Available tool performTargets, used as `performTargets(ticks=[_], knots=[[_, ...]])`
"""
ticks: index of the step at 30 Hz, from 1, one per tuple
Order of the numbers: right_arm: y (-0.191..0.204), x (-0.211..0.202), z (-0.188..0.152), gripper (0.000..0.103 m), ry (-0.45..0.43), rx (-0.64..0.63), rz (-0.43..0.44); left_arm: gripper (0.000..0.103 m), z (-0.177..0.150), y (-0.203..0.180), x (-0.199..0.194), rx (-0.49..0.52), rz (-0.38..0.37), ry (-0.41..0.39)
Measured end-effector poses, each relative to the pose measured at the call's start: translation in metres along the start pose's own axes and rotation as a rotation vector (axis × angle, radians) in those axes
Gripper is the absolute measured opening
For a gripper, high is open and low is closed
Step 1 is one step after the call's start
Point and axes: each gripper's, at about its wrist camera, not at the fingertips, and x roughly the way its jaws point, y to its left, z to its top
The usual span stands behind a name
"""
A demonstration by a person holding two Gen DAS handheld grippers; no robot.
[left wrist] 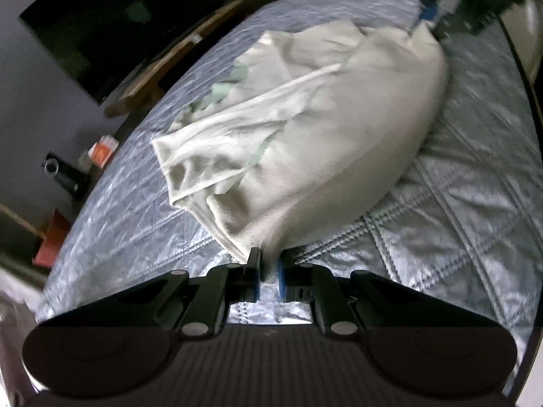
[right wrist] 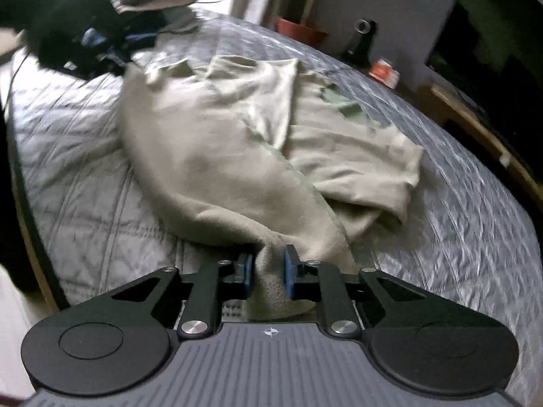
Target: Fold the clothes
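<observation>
Left wrist view: both tongs pinch the cream garment (left wrist: 305, 129) over the quilted bed (left wrist: 458, 203).

Left tongs (left wrist: 269, 273) clamp a near edge of the cloth; the right tongs (right wrist: 268, 271) clamp another bunched edge (blue pads against the fabric). The garment lies rumpled mid-bed, a sleeve folded across, dark clothes (right wrist: 85, 37) piled at the far left.

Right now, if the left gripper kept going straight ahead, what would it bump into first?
Probably more of the cream sweatshirt that the left gripper already pinches; it billows directly ahead. Beyond lies the quilted bed cover, though depth is unclear.
</observation>
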Motion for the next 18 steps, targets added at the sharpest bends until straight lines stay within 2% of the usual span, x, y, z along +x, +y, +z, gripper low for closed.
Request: performTargets(ticks=[9,18], knots=[[-0.014,-0.011,0.006,0.017,-0.005,0.1,0.001,0.008,0.003,0.009,-0.004,-0.158,-0.016,-0.005],[-0.01,-0.037,0.014,0.016,0.01,0.128,0.053,0.008,0.001,0.033,-0.033,-0.314,-0.061,-0.037]])
